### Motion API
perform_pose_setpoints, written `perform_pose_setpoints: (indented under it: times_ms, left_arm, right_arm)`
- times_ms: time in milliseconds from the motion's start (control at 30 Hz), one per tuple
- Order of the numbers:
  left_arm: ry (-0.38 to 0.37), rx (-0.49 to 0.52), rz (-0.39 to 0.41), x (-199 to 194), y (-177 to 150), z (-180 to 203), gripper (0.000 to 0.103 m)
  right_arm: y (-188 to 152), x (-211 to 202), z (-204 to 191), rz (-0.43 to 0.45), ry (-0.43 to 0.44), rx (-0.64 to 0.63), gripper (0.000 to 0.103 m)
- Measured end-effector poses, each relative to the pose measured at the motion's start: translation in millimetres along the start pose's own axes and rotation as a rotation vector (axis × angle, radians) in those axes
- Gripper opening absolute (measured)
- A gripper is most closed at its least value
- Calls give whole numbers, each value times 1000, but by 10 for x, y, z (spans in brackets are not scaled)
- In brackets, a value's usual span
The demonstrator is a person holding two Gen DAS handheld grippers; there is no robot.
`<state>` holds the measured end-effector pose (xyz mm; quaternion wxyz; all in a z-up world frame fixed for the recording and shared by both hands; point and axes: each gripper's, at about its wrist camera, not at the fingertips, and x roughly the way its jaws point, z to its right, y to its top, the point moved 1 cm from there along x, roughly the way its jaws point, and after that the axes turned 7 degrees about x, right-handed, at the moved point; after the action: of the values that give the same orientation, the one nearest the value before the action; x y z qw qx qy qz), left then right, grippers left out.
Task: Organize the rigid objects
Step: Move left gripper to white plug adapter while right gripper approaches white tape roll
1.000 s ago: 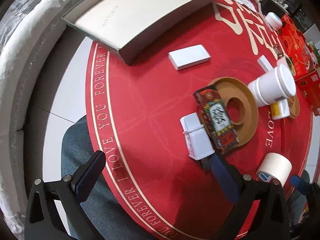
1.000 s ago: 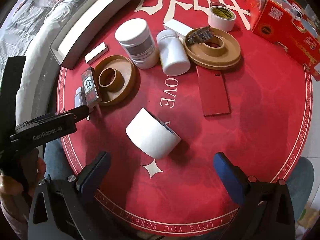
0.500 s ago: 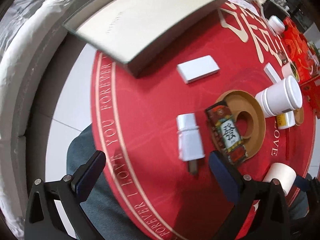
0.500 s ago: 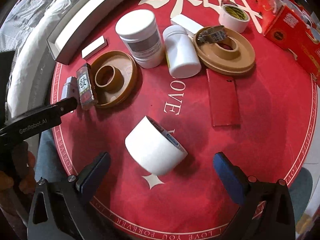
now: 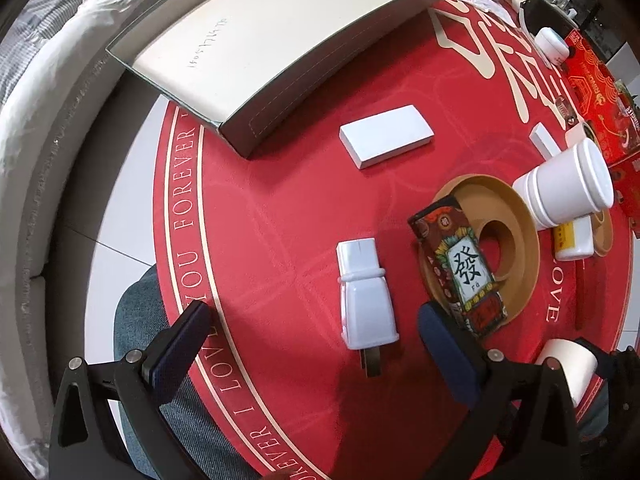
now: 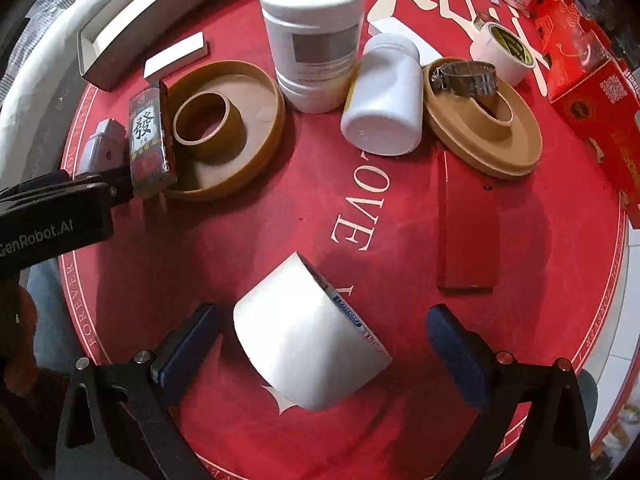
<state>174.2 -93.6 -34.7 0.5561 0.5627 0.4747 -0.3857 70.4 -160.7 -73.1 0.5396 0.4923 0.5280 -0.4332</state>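
In the left wrist view a white plug adapter [image 5: 366, 292] lies on the red round table mat [image 5: 280, 220], between the wide-apart fingers of my open left gripper [image 5: 316, 334], untouched. Just right of it a mahjong-patterned box [image 5: 460, 264] leans on a tan spool [image 5: 516, 240]. In the right wrist view a white tape roll [image 6: 304, 336] lies on its side between the spread fingers of my open right gripper [image 6: 322, 348]; neither pad touches it. At the left edge of that view the left gripper [image 6: 60, 208] reaches toward the adapter [image 6: 100, 148].
A big grey tray [image 5: 280, 40] sits at the far left, a flat white box [image 5: 386, 136] in front of it. A white jar [image 6: 314, 32], a lying white bottle [image 6: 384, 96], a second spool [image 6: 484, 120] with a metal clamp [image 6: 464, 76], a flat red box [image 6: 468, 232] and red cartons [image 6: 592, 80] fill the right.
My left gripper has shifted left, so the adapter now lies between its fingers. My right gripper has closed in on the tape roll, which now sits between its fingers.
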Motion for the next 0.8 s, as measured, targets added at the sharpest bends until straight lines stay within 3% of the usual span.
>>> perform_pose_setpoints:
  times_ms: [200,533,633,800]
  left_arm:
    - [-2,-10,17,-50,90,72,103]
    - [-21,-55,11,35,-295,185,103]
    - [-23,-62,-7,116,-629,-131,103]
    - [-18,-71,4,-10,-752,-232,103]
  right_arm:
    - [12,19,-39,7,0,2,103]
    - [-271,-68,81,23,-2,-1,103]
    - [-274,-85,66,16,-5,-5,103]
    - [-206,-97,95,19,-3,-18,103]
